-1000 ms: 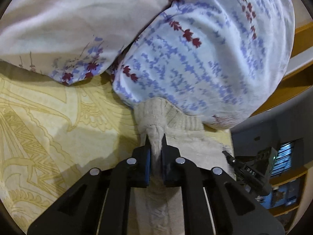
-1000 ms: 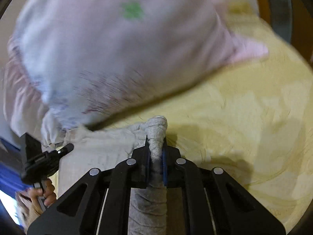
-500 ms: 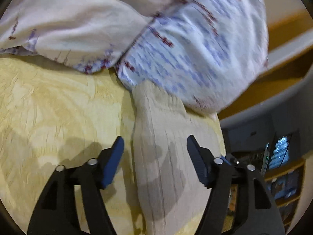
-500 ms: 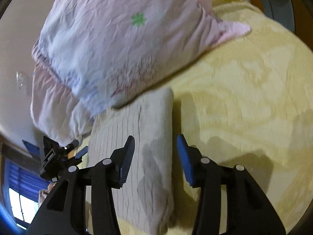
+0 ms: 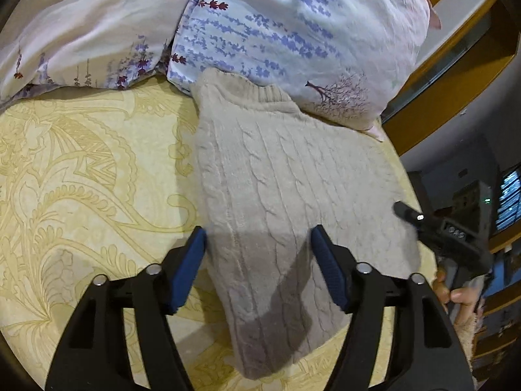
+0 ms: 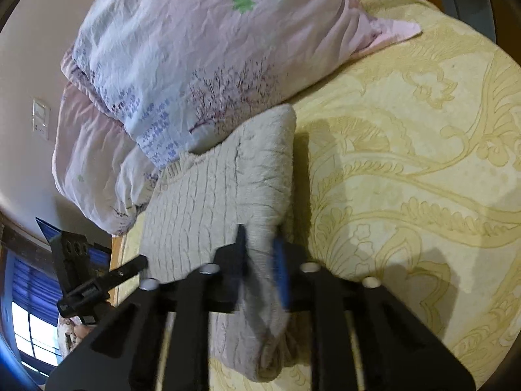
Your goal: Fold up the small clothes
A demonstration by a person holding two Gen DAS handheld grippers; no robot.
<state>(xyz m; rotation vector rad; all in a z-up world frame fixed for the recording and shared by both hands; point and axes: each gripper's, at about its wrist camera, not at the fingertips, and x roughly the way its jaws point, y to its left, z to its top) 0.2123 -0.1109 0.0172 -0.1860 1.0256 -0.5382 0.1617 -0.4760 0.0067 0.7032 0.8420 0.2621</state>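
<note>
Black left gripper (image 5: 259,247), blue-padded fingers (image 5: 187,267), silver screws

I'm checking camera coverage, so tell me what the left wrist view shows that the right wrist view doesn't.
Only the left wrist view shows the left tool open over the sweater, and shelves past the bed edge.

Only the right wrist view shows a wall switch, a window, and the right tool closing on the sweater's folded edge, blurred.

Both show the sweater, the pillows and the yellow bedspread.

A home bedroom: floral pillow (image 5: 293,32) on yellow bedspread (image 5: 81,179).
</note>
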